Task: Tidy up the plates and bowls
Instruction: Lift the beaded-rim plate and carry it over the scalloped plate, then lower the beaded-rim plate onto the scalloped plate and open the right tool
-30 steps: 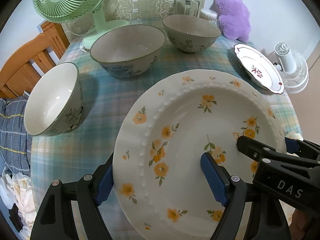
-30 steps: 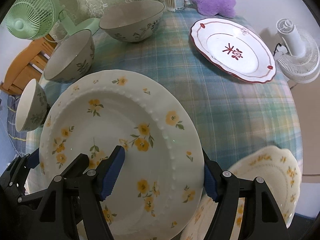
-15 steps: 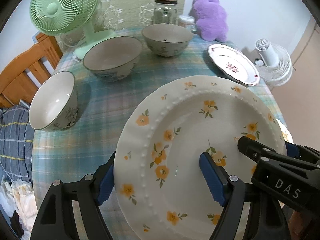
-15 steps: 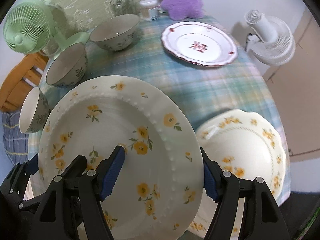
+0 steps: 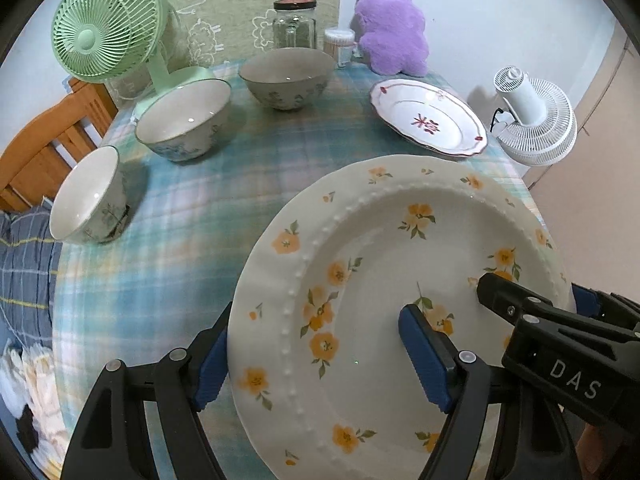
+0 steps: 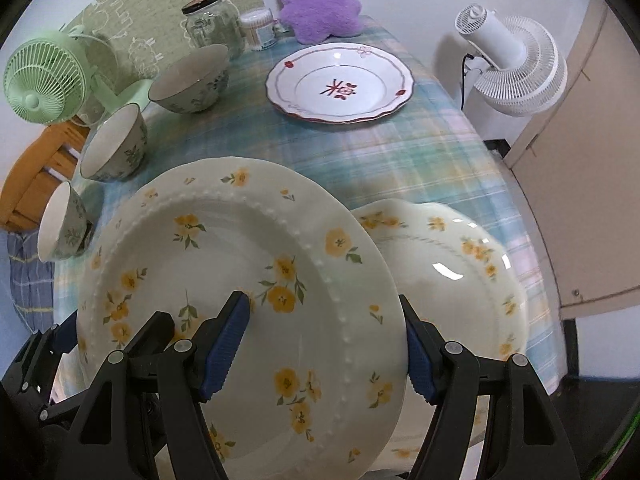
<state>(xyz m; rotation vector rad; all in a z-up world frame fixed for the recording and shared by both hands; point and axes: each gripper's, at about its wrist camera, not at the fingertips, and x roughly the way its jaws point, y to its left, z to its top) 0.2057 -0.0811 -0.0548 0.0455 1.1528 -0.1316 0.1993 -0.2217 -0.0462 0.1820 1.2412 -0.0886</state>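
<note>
Both grippers hold one large white plate with yellow flowers above the table. My left gripper is shut on its left rim. My right gripper is shut on its right rim and also shows in the left wrist view. A second yellow-flowered plate lies on the table just right of the held one, partly under it. A red-trimmed white plate lies at the far right. Three bowls stand at the left: near, middle, far.
A green fan, a glass jar, a small cotton-swab container and a purple plush toy stand along the table's far edge. A white fan stands off the right edge. A wooden chair is at the left.
Both grippers have lifted the flowered plate higher and pulled it back. More of the table and the second yellow-flowered plate have come into view.
</note>
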